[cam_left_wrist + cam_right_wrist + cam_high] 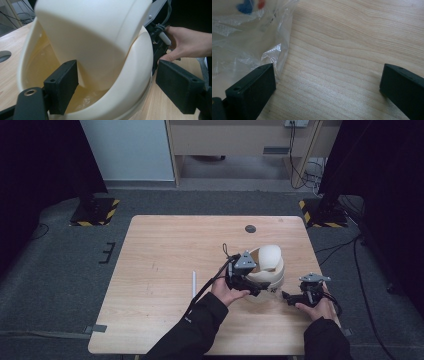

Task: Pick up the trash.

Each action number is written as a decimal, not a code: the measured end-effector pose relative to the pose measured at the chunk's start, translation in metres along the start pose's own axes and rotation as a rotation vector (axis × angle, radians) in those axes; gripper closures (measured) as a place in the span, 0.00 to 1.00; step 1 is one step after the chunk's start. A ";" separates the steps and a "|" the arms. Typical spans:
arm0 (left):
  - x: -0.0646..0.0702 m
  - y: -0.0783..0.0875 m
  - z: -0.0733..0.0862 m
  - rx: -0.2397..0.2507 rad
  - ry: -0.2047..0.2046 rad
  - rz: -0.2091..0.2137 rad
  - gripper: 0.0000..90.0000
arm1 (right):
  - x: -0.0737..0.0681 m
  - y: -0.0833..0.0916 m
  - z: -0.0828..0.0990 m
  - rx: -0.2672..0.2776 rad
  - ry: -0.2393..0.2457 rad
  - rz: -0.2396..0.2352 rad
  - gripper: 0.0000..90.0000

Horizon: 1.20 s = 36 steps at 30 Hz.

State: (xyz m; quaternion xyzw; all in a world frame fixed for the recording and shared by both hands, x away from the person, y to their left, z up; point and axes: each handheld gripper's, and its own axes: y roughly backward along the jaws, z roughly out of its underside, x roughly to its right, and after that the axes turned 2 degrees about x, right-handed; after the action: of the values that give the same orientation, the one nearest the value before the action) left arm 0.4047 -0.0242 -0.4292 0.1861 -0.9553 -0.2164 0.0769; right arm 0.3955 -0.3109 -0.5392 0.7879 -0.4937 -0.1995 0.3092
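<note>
cream bowls (266,267): 2 | white stick (194,284): 1 | clear plastic bag (244,37): 1 | tools: 2

Right gripper (327,87) jaws stand wide apart at lower left and lower right of frame, nothing between them but bare wooden table (352,50). Clear crinkled plastic bag (249,37) fills upper left, blue and red print blurred at top; its edge touches the left jaw.

Even overhead light brightens the table (165,270); the frame's left and right edges fall dark. Both gripper views are soft, with the nearest jaws blurred.
</note>
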 end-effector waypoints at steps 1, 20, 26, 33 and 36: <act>0.000 -0.001 0.000 -0.002 -0.001 0.004 0.20 | 0.000 0.000 0.000 0.001 0.001 -0.001 0.01; -0.006 0.097 0.019 0.049 -0.004 -0.158 0.22 | 0.000 0.000 0.000 0.001 0.001 -0.003 0.01; -0.022 0.137 0.060 0.009 0.081 -0.260 0.24 | -0.001 0.001 0.001 0.002 0.006 -0.003 0.01; -0.037 0.161 0.113 -0.070 0.197 -0.354 0.25 | -0.001 0.001 0.001 0.000 0.001 -0.004 0.01; -0.040 0.161 0.130 -0.101 0.242 -0.389 0.31 | -0.001 0.001 0.001 0.000 0.002 -0.004 0.01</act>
State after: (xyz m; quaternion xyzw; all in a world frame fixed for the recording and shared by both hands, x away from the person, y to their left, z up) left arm 0.3604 0.1765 -0.4768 0.3870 -0.8733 -0.2509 0.1569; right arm 0.3937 -0.3104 -0.5391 0.7891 -0.4917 -0.1995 0.3094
